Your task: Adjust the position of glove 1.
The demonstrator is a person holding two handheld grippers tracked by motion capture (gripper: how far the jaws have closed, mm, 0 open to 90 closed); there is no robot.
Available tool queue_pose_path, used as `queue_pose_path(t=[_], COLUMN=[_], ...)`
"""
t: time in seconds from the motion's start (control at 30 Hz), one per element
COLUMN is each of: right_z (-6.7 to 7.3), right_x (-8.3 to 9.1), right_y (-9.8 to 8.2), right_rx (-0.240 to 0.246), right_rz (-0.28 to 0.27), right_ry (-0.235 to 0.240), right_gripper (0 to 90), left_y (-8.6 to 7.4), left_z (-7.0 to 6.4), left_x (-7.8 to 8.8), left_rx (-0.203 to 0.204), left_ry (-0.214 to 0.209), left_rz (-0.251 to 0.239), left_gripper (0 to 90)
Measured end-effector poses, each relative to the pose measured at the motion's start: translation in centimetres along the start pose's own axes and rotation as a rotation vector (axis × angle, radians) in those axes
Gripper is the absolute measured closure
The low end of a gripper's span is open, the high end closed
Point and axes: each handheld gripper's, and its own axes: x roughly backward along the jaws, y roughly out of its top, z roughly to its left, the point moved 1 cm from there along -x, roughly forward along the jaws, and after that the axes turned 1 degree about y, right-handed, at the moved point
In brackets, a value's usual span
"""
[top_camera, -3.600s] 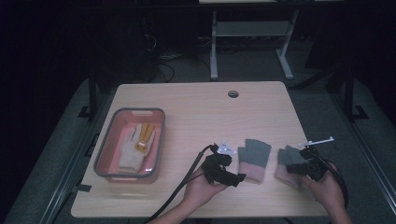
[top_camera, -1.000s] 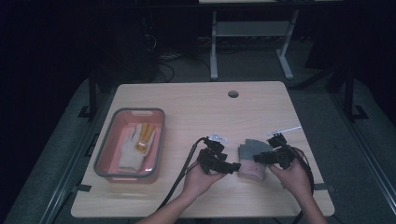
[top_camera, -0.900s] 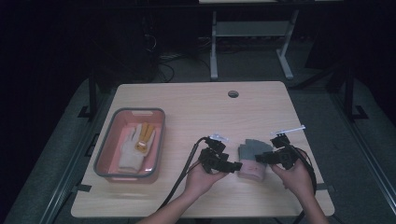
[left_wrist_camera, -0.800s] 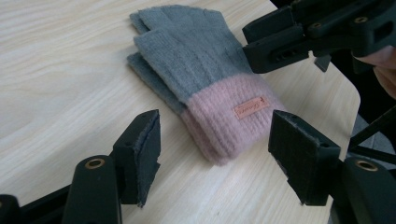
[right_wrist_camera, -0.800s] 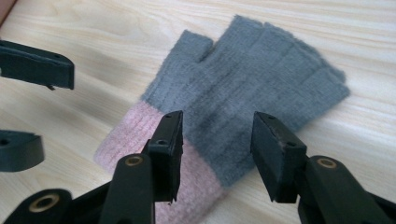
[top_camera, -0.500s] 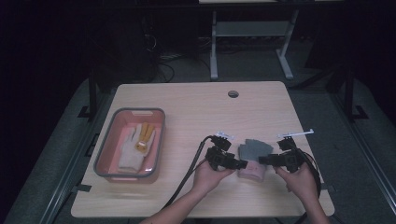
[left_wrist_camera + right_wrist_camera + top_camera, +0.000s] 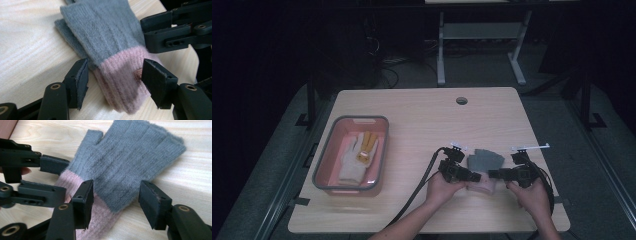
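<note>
So there's one pair of grey-and-pink gloves (image 7: 484, 167) stacked at the table's (image 7: 422, 115) near right, the left gripper (image 7: 473, 176) closing in on the pink cuff without pinching it, the right gripper (image 7: 493, 174) opening around the grey edge, nothing blocking them, plus one tray (image 7: 323, 170) far left holding one white glove (image 7: 354, 157).
</note>
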Motion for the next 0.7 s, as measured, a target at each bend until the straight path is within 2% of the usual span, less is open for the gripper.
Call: queue_pose_path(t=[0.17,0.43,0.57,0.7], right_z=[-0.4,-1.4,-1.4,-1.3], right_x=[-0.5,-1.0,-1.1,-1.4], right_y=[-0.4,-1.3,-1.6,-1.8], right_rx=[-0.016,-0.077,-0.100,-0.122], right_rz=[-0.006,-0.025,-0.045,-0.070], right_ry=[0.009,0.071,0.084,0.105], right_gripper=[44.2,43.9,45.7,51.6], left_y=[0.0,-0.1,-0.1,-0.1], left_z=[0.4,0.3,0.5,0.6], left_x=[-0.4,-0.6,-0.6,-0.5], left_rx=[0.019,0.022,0.032,0.069], left_ry=[-0.018,-0.026,-0.041,-0.062], left_rz=[0.017,0.012,0.019,0.021], left_gripper=[37.0,39.4,41.6,45.1])
